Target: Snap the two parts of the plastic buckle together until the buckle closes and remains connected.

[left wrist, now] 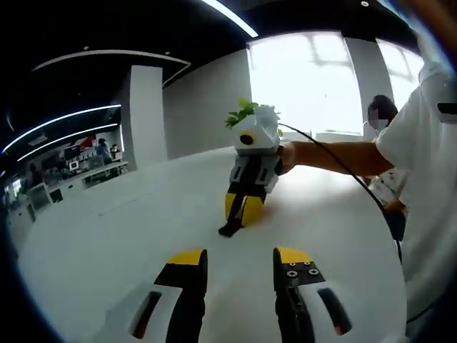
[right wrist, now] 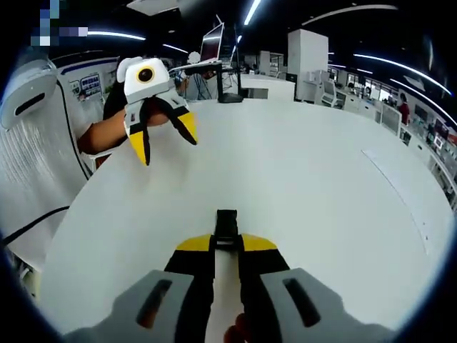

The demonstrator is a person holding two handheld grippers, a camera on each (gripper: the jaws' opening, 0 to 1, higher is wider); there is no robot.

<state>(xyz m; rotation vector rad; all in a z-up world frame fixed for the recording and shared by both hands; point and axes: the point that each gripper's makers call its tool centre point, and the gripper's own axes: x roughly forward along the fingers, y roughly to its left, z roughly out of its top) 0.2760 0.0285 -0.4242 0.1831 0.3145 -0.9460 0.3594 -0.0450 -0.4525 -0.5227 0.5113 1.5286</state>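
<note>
Gripping a small black plastic buckle piece (right wrist: 227,227) between its yellow-tipped jaws, the right gripper (right wrist: 227,244) is closed down narrow on that piece, which juts forward past the fingertips and sits low over the round white table (right wrist: 321,193). From the left gripper view, the same right gripper (left wrist: 241,207) appears across the table, pointing downward, with the black buckle piece (left wrist: 230,229) at its tips touching or just above the white table (left wrist: 107,243); a person's bare forearm (left wrist: 328,153) and white sleeve reach in from the right behind it, and a black cable (left wrist: 357,179) trails along the arm. The left gripper (left wrist: 239,259) holds its two yellow-tipped jaws spread wide with bare tabletop between them. In the right gripper view that left gripper (right wrist: 163,136) hangs above the table's far left edge, jaws splayed apart and carrying nothing, well apart from the buckle piece.
</note>
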